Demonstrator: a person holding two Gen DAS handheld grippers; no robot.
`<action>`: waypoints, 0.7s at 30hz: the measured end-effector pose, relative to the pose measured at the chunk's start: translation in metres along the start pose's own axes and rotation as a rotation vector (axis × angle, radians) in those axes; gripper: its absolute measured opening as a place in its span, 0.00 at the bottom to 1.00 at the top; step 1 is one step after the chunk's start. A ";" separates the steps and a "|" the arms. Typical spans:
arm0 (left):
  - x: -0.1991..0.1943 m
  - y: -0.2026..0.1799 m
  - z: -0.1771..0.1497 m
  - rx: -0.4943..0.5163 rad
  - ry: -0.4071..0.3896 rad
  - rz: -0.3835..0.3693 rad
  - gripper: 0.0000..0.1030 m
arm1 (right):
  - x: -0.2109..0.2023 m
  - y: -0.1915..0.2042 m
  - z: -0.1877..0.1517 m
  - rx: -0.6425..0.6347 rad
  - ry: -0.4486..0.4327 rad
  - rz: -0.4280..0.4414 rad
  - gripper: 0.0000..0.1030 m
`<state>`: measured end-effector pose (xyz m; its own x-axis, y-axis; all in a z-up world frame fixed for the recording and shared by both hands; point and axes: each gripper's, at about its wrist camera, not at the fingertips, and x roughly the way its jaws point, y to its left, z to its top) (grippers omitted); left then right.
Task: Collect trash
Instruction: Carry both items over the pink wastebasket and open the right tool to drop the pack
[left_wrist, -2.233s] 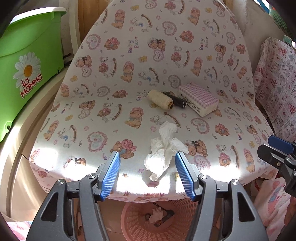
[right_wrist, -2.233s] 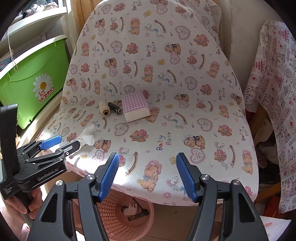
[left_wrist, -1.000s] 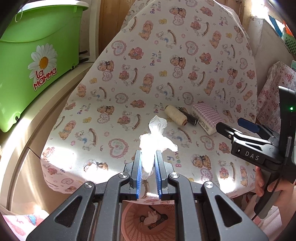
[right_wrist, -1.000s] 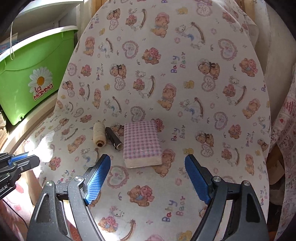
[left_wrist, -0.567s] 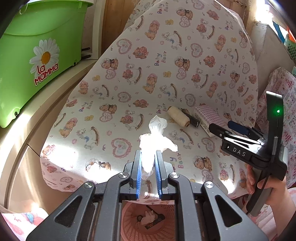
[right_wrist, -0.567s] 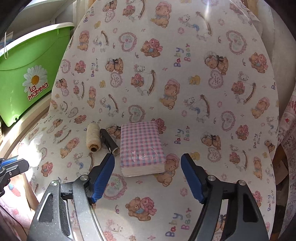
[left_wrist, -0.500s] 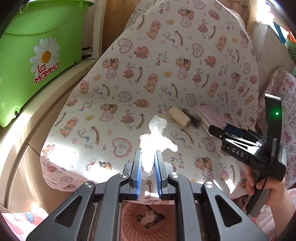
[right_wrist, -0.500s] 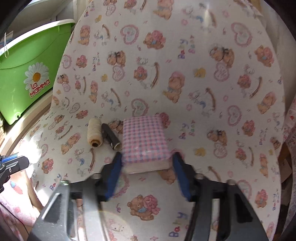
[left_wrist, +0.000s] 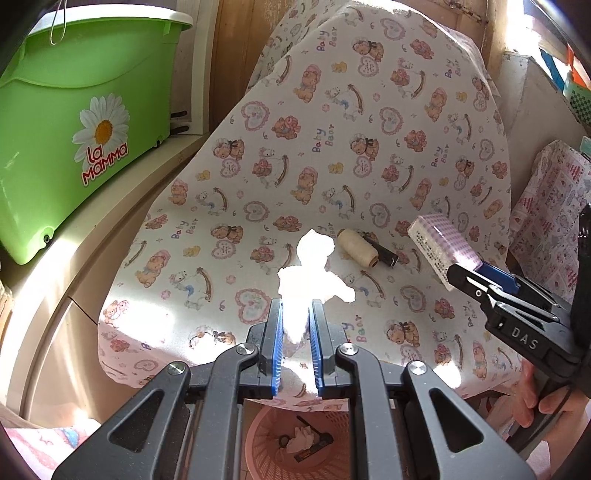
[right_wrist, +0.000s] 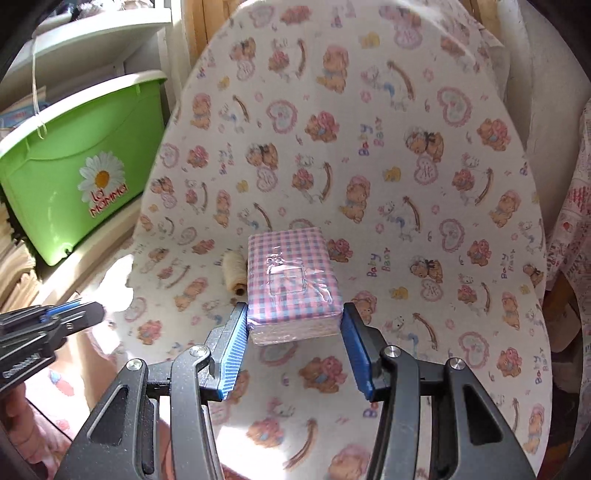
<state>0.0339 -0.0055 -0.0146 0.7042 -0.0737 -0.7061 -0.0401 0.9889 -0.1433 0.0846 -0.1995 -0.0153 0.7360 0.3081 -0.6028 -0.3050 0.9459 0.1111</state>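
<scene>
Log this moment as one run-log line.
left gripper: shut on crumpled tissue | right gripper: shut on checked tissue pack, lifted

both wrist views close over the shared chair seat (left_wrist: 229, 206), facing its backrest

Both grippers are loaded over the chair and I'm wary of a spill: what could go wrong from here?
1. The left gripper pinches only the lower tail of the crumpled tissue; it may tear or slip before reaching the pink basket.
2. The right gripper grips just the near end of the checked tissue pack, so it could tilt out.
3. The thread spool beside it could roll.
</scene>
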 end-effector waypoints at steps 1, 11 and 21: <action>-0.002 0.000 0.000 0.000 -0.004 -0.005 0.12 | -0.007 0.002 0.000 0.001 -0.005 0.006 0.51; -0.021 0.005 -0.004 -0.026 0.018 -0.040 0.12 | -0.057 0.025 -0.013 -0.043 -0.017 0.022 0.51; -0.036 -0.006 -0.033 0.000 0.061 -0.086 0.12 | -0.081 0.032 -0.052 0.037 0.062 0.101 0.51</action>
<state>-0.0145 -0.0130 -0.0111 0.6605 -0.1664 -0.7322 0.0189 0.9785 -0.2054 -0.0166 -0.1999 -0.0040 0.6633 0.3960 -0.6350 -0.3522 0.9139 0.2021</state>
